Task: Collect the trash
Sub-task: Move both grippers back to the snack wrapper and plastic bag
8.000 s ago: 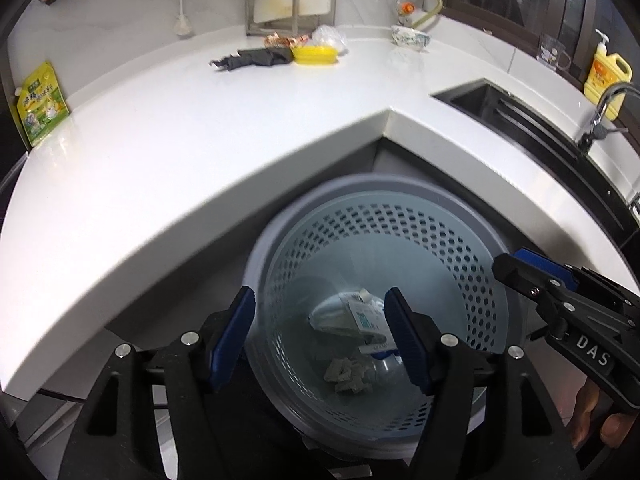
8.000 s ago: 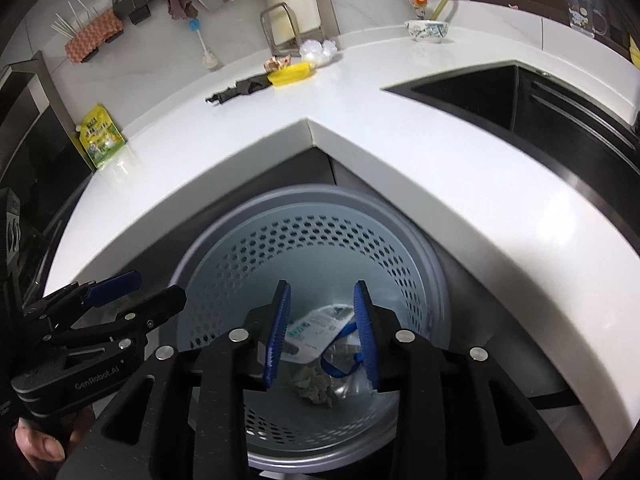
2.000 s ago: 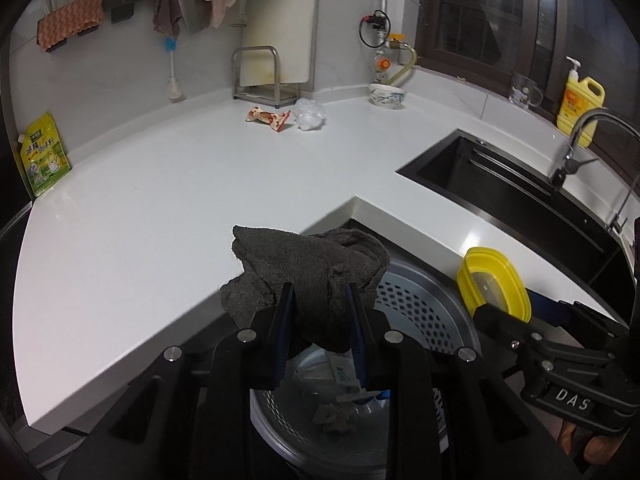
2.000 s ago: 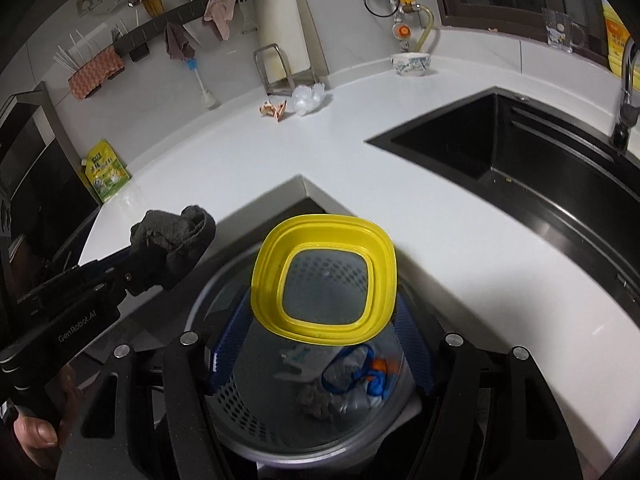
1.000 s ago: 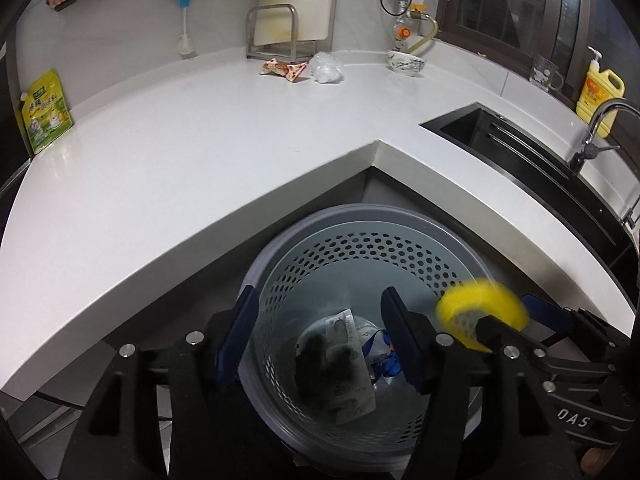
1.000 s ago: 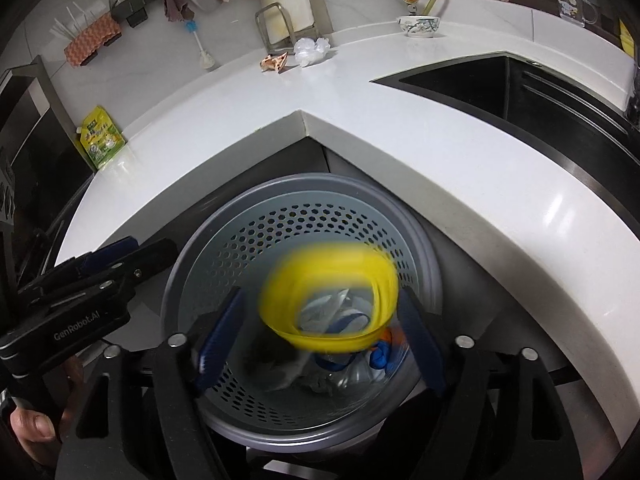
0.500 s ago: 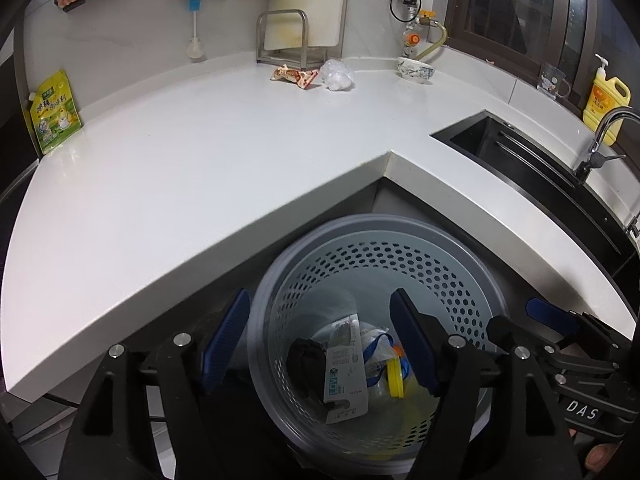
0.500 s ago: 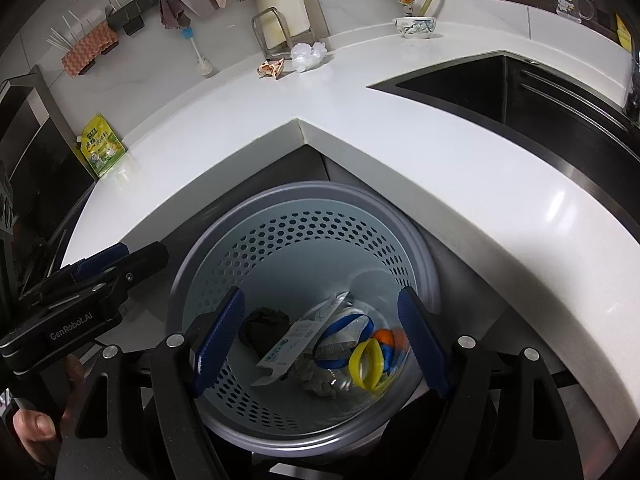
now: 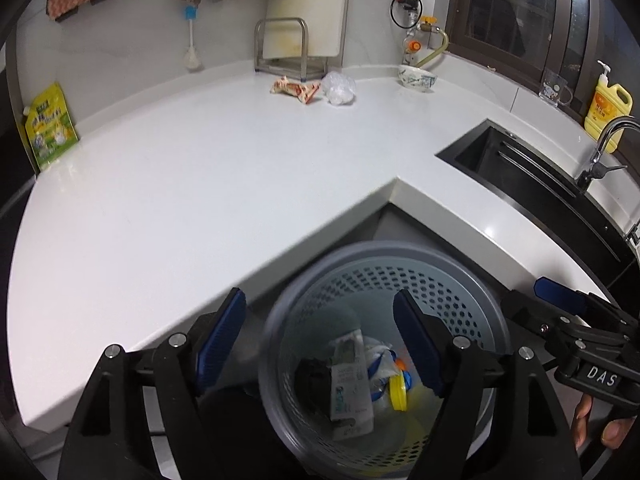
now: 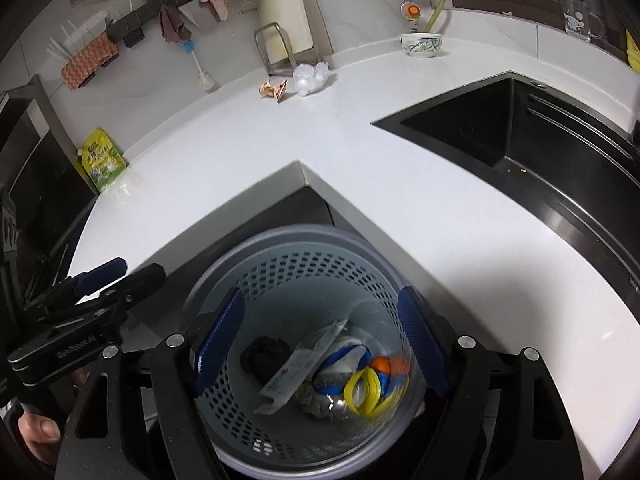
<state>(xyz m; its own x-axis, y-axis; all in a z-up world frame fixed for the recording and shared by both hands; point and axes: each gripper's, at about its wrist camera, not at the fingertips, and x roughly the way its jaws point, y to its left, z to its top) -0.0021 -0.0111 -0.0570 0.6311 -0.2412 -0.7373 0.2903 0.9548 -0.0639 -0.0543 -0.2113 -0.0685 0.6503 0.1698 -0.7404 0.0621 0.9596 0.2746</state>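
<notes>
A grey perforated trash basket stands below the counter's inner corner. Inside lie a dark cloth, a yellow lid, a white wrapper and other scraps. My left gripper is open and empty above the basket. My right gripper is open and empty above it too. An orange snack wrapper and a crumpled clear plastic bag lie on the white counter at the back.
A black sink with a tap is at the right. A bowl, a metal rack with a cutting board, a green pouch, a yellow soap bottle and a glass mug line the back.
Two seconds ago the left gripper held the dark cloth and the right held the yellow lid; both dropped into the basket. Both grippers have since risen slightly, open.
</notes>
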